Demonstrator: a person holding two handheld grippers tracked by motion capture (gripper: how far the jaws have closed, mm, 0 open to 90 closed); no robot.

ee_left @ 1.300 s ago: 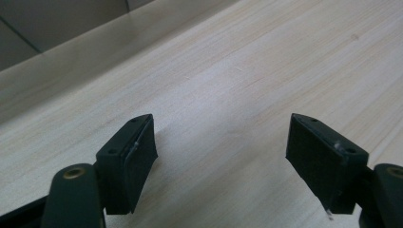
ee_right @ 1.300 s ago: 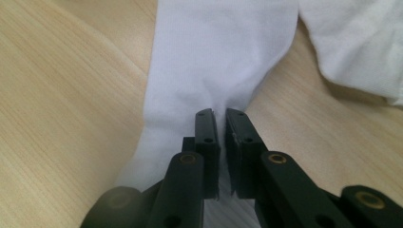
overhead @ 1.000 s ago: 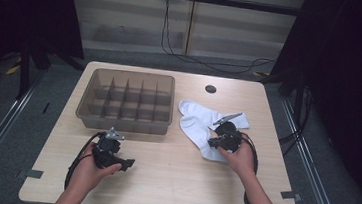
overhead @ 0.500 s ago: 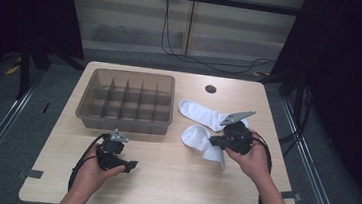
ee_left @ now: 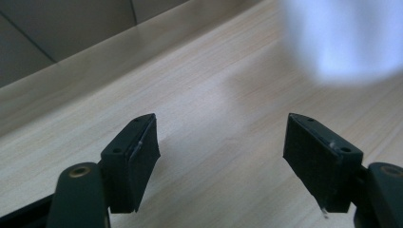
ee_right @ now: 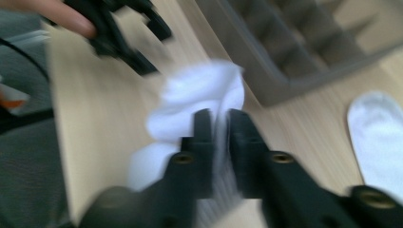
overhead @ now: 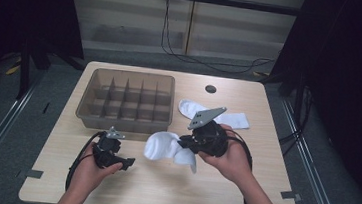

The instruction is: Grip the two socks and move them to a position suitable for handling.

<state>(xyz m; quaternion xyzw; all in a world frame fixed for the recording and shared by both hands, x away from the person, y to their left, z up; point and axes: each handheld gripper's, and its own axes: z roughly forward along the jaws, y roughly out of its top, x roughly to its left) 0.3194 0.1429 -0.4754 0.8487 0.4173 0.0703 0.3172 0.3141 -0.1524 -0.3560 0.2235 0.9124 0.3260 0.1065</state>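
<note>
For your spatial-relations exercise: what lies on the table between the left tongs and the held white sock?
Nothing: in the high view, only bare tabletop separates the left tongs from the white sock.

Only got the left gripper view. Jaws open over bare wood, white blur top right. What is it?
Observer: A white fabric sock, bunched up, hanging from the right gripper. That gripper's jaws have just been opening, with the fabric between them.
Operator: Any more socks?
Observer: A second white sock lies flat on the wooden table, beyond that gripper.
Operator: Grey wall at my top left?
Observer: It's the front wall of a grey plastic divider tray. Its compartments look empty.
</note>
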